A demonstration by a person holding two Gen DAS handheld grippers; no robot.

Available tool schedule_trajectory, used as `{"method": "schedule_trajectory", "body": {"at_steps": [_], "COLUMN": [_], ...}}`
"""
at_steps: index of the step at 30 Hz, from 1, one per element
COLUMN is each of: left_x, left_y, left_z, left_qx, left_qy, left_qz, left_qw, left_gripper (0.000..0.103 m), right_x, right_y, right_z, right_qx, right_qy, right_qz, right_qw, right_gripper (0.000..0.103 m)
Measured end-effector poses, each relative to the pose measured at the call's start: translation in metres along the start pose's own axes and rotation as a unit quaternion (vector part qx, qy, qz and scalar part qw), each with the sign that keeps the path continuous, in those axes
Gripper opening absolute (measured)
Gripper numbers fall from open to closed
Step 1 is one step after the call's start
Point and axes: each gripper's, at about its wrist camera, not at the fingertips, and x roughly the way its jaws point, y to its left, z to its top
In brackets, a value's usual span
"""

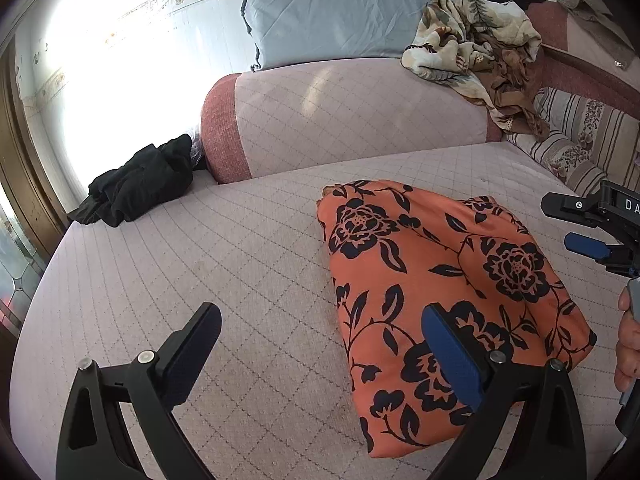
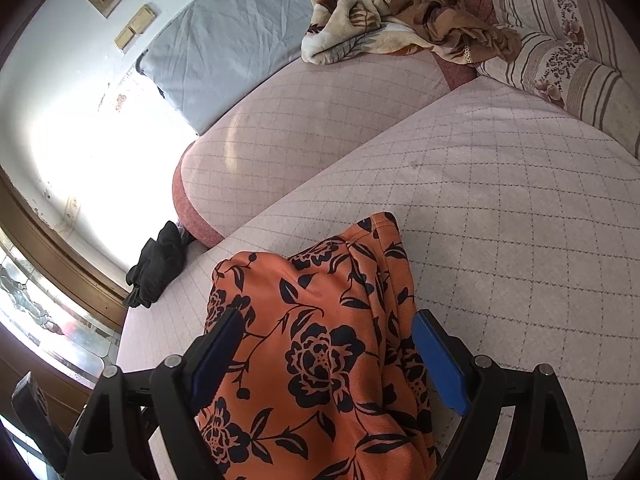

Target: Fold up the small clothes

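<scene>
Two sets of tongs are seen over one folded piece of clothing. The orange flowered garment (image 1: 448, 280) is laid flat on the quilted pink sofa seat (image 1: 200, 260), at about 3 o'clock in the left wrist view and at 6 o'clock in the right wrist view. It looks folded into a thick, neat block, so the folding of this piece is judged to be nearly done or done.

The left tongs (image 1: 320, 340) are opened wide and nothing is held in them. One finger is over the bare seat and the blue pad (image 1: 452, 356) is over the near edge of the garment. It cannot be told if the pad is touching the cloth. The tongs seem to be kept there so the fold can be pressed flat or let go.

The right tongs (image 2: 324, 352) are opened wide too, with nothing gripped. The garment is seen between the two fingers, so the tongs are set astride the folded block. This is likely done so the cloth can be patted down or picked up next.

A crumpled black garment (image 1: 140, 180) is left at 9 o'clock, at the far end of the seat. It may be the next thing to be folded. A beige leafy blanket (image 1: 472, 40) is heaped on the sofa back at 1 o'clock, beside a blue-grey pillow (image 1: 332, 12). A striped flowered cushion (image 2: 560, 40) is leaned at 2 o'clock in the right wrist view.

Since the cloth is soft and slippery-looking, the fold could be pulled open if it is lifted by one edge only.
</scene>
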Motion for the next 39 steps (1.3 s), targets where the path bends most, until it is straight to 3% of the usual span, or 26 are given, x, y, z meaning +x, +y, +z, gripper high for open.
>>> {"method": "schedule_trajectory", "body": {"at_steps": [39], "left_x": [0.003], "left_y": [-0.0034], "left_z": [-0.0005], "left_qx": [0.002], "left_qy": [0.004], "left_qz": [0.002], "left_qw": [1.0], "left_gripper": [0.1], "right_x": [-0.0039], "right_y": [0.0003], "right_z": [0.0012], "right_qx": [-0.002], "right_qy": [-0.003], "right_qz": [0.004], "right_qw": [1.0], "right_gripper": [0.088]}}
